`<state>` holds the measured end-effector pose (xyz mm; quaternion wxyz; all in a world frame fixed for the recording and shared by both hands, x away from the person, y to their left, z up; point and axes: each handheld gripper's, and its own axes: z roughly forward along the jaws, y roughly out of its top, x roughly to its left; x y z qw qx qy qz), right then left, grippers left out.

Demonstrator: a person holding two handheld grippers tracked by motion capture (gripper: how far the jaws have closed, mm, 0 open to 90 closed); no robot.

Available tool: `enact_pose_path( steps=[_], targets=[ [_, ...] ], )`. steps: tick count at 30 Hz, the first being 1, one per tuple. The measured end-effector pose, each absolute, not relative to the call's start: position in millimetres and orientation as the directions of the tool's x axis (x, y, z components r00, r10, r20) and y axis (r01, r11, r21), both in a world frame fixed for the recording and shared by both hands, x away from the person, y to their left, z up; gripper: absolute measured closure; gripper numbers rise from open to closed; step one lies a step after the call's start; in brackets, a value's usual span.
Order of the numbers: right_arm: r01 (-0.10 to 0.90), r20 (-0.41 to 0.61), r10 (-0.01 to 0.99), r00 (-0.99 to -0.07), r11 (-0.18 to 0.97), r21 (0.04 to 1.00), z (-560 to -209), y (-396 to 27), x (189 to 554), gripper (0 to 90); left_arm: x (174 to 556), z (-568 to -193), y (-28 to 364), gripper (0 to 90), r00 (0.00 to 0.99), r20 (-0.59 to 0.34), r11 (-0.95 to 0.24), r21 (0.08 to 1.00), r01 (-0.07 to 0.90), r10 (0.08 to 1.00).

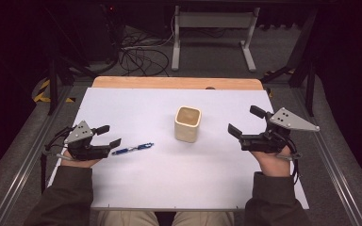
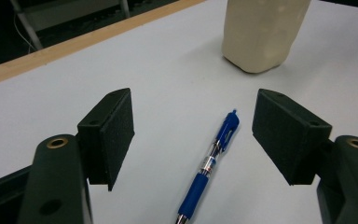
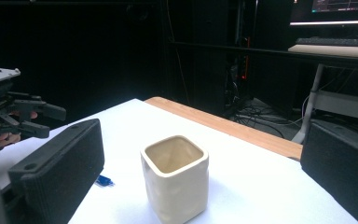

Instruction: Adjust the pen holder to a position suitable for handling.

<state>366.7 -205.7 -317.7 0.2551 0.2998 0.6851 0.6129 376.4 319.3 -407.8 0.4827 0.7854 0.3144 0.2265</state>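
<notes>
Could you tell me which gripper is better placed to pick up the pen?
The left gripper. The pen lies on the table between its open jaws, not yet gripped. The right gripper is beyond the cup, far from the pen.

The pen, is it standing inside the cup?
No, the pen lies flat on the table, apart from the cup, which looks empty in the high view.

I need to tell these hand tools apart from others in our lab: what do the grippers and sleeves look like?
Both the left gripper and right gripper are black, with two flat rectangular jaws, a grey three-cornered plate on top and a trailing black cable. The sleeves are dark olive-brown.
</notes>
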Motion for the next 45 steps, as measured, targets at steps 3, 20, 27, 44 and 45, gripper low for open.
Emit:
enact_pose_path(
  steps=[3, 20, 27, 44, 45],
  targets=[
    [0.098, 0.017, 0.721, -0.693, 0.071, 0.993, -318, -205, 367, 0.0, 379, -413, 319, 31.7, 0.703, 0.048, -0.347, 0.892, 0.289, 0.709],
    [0.102, 0.015, 0.715, -0.699, 0.079, 0.992, -318, -203, 366, 0.0, 387, -429, 316, 43.0, 0.735, 0.072, -0.446, 0.832, 0.328, 0.675],
    [0.106, 0.018, 0.709, -0.705, 0.08, 0.991, -318, -202, 367, 0.0, 389, -436, 314, 47.2, 0.737, 0.068, -0.474, 0.804, 0.358, 0.672],
    [0.111, 0.018, 0.701, -0.713, 0.087, 0.99, -319, -200, 367, 0.0, 393, -450, 310, 59.2, 0.745, 0.076, -0.54, 0.738, 0.404, 0.662],
    [0.111, 0.018, 0.701, -0.713, 0.087, 0.99, -319, -200, 367, 0.0, 393, -451, 310, 59.2, 0.748, 0.071, -0.541, 0.735, 0.408, 0.66]
  ],
)
